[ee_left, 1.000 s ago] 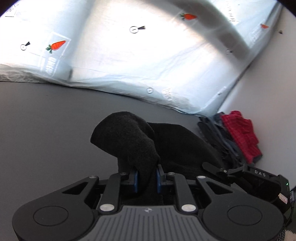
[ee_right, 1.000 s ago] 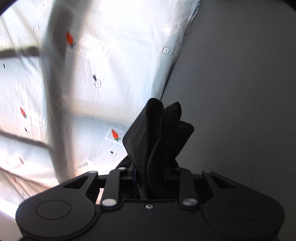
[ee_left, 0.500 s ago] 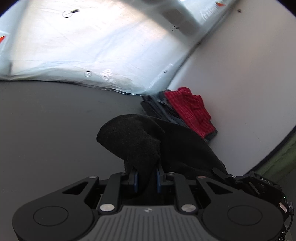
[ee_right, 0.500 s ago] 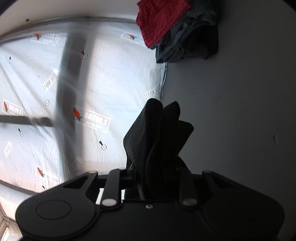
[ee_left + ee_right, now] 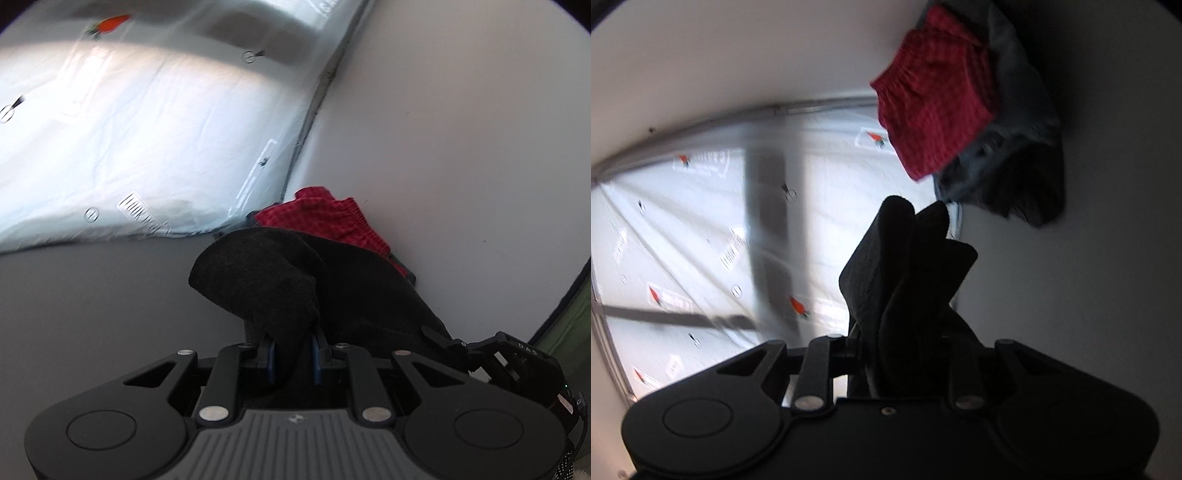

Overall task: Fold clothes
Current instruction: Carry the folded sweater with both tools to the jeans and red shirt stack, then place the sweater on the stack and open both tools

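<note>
This looks like a home bedroom, or a room set up as one. Ahead and to the left of the left gripper [image 5: 291,356] lies a pale sheet [image 5: 155,147] printed with small carrots [image 5: 110,24] and label-like marks, spread like bedding beside a plain grey surface [image 5: 92,306]. Ahead and to the right of that gripper, a small pile of clothes topped by a red checked garment [image 5: 325,218] sits against a bare white wall [image 5: 461,147]. From the right gripper [image 5: 905,343], the same pile hangs above and to the right, with grey garments [image 5: 1015,122] under the red one.
</note>
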A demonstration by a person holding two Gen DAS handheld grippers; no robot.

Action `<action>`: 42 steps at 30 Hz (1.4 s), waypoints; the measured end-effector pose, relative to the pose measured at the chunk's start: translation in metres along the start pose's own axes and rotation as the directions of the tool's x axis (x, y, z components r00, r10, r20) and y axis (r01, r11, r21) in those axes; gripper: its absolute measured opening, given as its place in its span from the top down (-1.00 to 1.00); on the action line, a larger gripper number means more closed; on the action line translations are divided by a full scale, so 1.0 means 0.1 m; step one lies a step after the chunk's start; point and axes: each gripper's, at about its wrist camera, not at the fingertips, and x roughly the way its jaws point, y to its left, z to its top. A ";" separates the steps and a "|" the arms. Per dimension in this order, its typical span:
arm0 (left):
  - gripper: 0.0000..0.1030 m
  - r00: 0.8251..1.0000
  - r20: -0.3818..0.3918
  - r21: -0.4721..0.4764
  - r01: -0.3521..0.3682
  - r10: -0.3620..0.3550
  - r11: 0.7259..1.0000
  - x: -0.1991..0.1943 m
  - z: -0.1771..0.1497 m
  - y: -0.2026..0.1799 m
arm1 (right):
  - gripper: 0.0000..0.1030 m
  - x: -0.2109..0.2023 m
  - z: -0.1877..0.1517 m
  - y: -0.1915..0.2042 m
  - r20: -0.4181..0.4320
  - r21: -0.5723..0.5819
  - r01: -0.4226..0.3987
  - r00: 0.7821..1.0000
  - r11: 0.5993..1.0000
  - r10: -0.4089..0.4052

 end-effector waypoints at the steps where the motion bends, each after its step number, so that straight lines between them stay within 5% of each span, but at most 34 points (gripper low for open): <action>1: 0.62 1.000 0.001 0.015 -0.002 0.002 1.000 0.09 0.08 -0.08 | 0.49 0.01 0.12 0.01 0.008 0.009 -0.013 1.000 1.000 0.013; 8: 0.62 0.999 -0.030 0.174 0.024 -0.019 0.984 0.66 0.62 -0.53 | 0.49 0.17 0.65 0.09 0.073 0.068 -0.123 0.990 0.990 0.118; 13: 0.61 0.997 -0.043 0.314 0.069 -0.058 0.947 1.08 1.15 -0.79 | 0.49 0.33 1.02 0.21 0.145 0.080 -0.206 0.970 0.975 0.193; 16: 0.60 0.995 -0.042 0.386 0.104 -0.096 0.917 1.37 1.47 -0.94 | 0.49 0.41 1.23 0.39 0.189 -0.009 -0.237 0.953 0.971 0.235; 18: 0.50 0.995 -0.039 0.445 0.101 -0.093 0.890 1.61 1.62 -1.05 | 0.49 0.46 1.35 0.54 0.216 -0.100 -0.208 0.950 0.973 0.225; 20: 0.44 0.999 -0.026 0.514 0.054 -0.048 0.856 1.92 1.69 -1.13 | 0.44 0.51 1.41 0.68 0.286 -0.255 -0.043 0.951 0.966 0.118; 22: 0.28 1.000 -0.009 0.555 -0.011 0.020 0.832 2.28 1.69 -1.12 | 0.25 0.58 1.44 0.82 0.406 -0.382 0.210 0.913 0.900 -0.040; 23: 0.24 0.998 -0.007 0.560 -0.050 0.065 0.827 2.50 1.67 -1.08 | 0.23 0.65 1.41 0.87 0.504 -0.420 0.401 0.849 0.814 -0.159; 24: 0.26 0.994 -0.016 0.561 -0.083 0.111 0.824 2.71 1.63 -1.03 | 0.23 0.75 1.38 0.89 0.587 -0.452 0.567 0.771 0.688 -0.249; 26: 0.27 0.981 -0.043 0.564 -0.131 0.187 0.815 3.13 1.56 -0.95 | 0.23 0.93 1.30 0.87 0.703 -0.485 0.757 0.636 0.438 -0.320; 28: 0.27 0.974 -0.060 0.555 -0.148 0.216 0.819 3.36 1.46 -0.88 | 0.23 0.99 1.21 0.88 0.758 -0.509 0.806 0.586 0.303 -0.287; 30: 0.25 0.973 -0.062 0.520 -0.157 0.220 0.840 3.47 1.40 -0.81 | 0.28 1.00 1.13 0.91 0.774 -0.541 0.807 0.588 0.237 -0.235; 31: 0.24 0.973 -0.064 0.503 -0.160 0.221 0.849 3.52 1.37 -0.77 | 0.33 1.02 1.12 0.90 0.763 -0.568 0.793 0.607 0.220 -0.222; 34: 0.09 0.974 -0.053 0.493 -0.167 0.221 0.854 3.63 1.33 -0.70 | 0.39 1.21 1.20 0.79 0.713 -0.611 0.767 0.641 0.196 -0.283; 38: -0.35 0.976 -0.032 0.506 -0.172 0.217 0.845 3.77 1.37 -0.63 | 0.33 1.51 1.43 0.53 0.666 -0.620 0.771 0.615 0.146 -0.422; 40: -0.54 0.978 -0.063 0.439 -0.152 0.199 0.885 3.83 1.45 -0.54 | 0.23 1.61 1.52 0.48 0.647 -0.625 0.770 0.604 0.131 -0.465; 42: -0.70 0.979 -0.107 0.311 -0.132 0.173 0.941 3.89 1.49 -0.35 | 0.17 1.66 1.60 0.48 0.631 -0.610 0.776 0.597 0.159 -0.496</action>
